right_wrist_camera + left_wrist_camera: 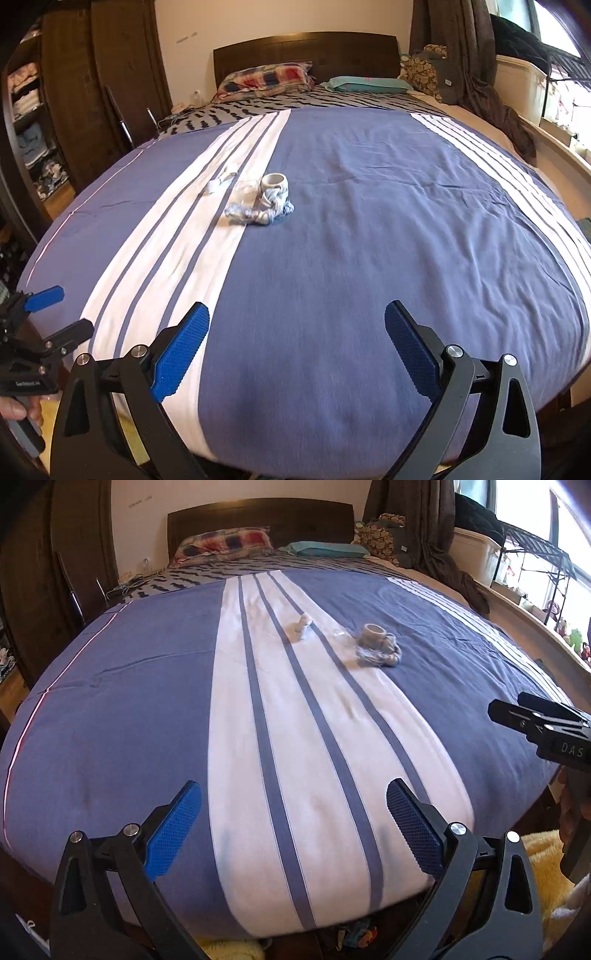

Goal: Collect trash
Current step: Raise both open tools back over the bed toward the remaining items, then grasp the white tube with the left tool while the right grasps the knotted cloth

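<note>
Both sets of tongs gape empty over the foot of the bed (110,709): left tongs (293,830), right tongs (297,350). Mid-bed lie a crumpled white scrap (300,627), clear plastic wrap (246,189), a tape roll (274,181) and a knotted wad (271,211), close together.

Right gripper (554,734) body showing white letters "DAS" | left gripper (40,332) label staying too blurred for reading
</note>
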`<act>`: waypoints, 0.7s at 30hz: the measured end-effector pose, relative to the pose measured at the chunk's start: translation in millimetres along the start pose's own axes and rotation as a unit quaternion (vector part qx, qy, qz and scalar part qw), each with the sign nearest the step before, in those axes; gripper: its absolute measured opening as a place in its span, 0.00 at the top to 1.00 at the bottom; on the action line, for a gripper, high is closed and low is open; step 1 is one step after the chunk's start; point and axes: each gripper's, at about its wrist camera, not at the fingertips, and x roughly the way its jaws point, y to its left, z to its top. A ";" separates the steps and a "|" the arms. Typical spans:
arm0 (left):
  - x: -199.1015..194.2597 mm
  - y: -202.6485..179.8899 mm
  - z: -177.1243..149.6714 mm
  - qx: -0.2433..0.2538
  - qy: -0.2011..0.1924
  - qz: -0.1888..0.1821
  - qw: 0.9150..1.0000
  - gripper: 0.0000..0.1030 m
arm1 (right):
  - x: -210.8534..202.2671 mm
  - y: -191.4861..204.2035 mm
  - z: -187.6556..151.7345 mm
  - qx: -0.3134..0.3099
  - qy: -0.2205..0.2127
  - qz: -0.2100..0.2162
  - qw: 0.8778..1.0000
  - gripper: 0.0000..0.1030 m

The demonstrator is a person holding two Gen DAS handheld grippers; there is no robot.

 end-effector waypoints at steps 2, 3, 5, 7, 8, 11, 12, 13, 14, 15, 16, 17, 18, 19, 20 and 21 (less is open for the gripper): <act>17.2 2.0 8.1 0.007 0.015 0.006 1.000 0.08 | 16.9 3.4 12.5 -0.001 0.004 0.001 1.000 0.07; 22.4 1.9 11.3 0.010 0.018 0.010 1.000 0.08 | 27.1 5.5 20.7 -0.001 0.007 0.002 1.000 0.07; 29.5 3.5 18.6 0.015 0.015 0.013 1.000 0.08 | 46.4 10.2 35.8 -0.004 0.012 0.006 1.000 0.07; 34.9 5.2 26.9 0.015 0.011 0.012 1.000 0.08 | 61.9 15.7 48.2 -0.006 0.015 0.012 1.000 0.07; 37.1 5.4 30.8 0.014 0.009 0.013 1.000 0.08 | 67.6 16.2 52.0 -0.005 0.016 0.015 1.000 0.08; 44.6 7.1 42.3 0.013 0.000 0.012 1.000 0.08 | 91.9 20.4 66.7 -0.003 0.023 0.012 1.000 0.21; 47.9 8.2 46.5 0.010 -0.004 0.011 1.000 0.08 | 100.2 21.1 70.7 0.000 0.027 0.015 1.000 0.24; 51.9 9.3 50.6 0.009 -0.005 0.010 1.000 0.08 | 106.0 22.3 73.3 0.002 0.029 0.016 0.999 0.27; 55.6 10.2 53.8 0.009 -0.004 0.010 1.000 0.08 | 113.7 23.2 76.4 0.002 0.033 0.015 0.999 0.30; 59.0 11.2 57.0 0.008 -0.004 0.009 1.000 0.08 | 117.7 23.7 77.9 0.002 0.034 0.013 0.999 0.33; 63.6 13.2 61.9 0.006 -0.006 0.010 1.000 0.08 | 121.4 23.8 79.5 0.003 0.035 0.013 0.999 0.37; 66.2 14.3 65.3 0.005 -0.009 0.011 1.000 0.08 | 126.6 24.1 80.7 0.005 0.040 0.017 0.999 0.44; 68.4 14.2 68.6 0.004 -0.012 0.013 1.000 0.08 | 129.3 23.9 81.1 0.005 0.044 0.021 0.999 0.48; 70.5 14.8 71.9 0.003 -0.013 0.015 1.000 0.08 | 131.0 23.4 81.3 0.005 0.046 0.024 0.999 0.59; 73.0 15.0 76.0 0.003 -0.014 0.015 1.000 0.08 | 132.5 23.5 80.9 0.004 0.049 0.025 0.998 0.64; 76.4 15.3 81.0 0.002 -0.015 0.014 1.000 0.08 | 132.0 23.2 80.2 0.003 0.049 0.027 0.998 0.67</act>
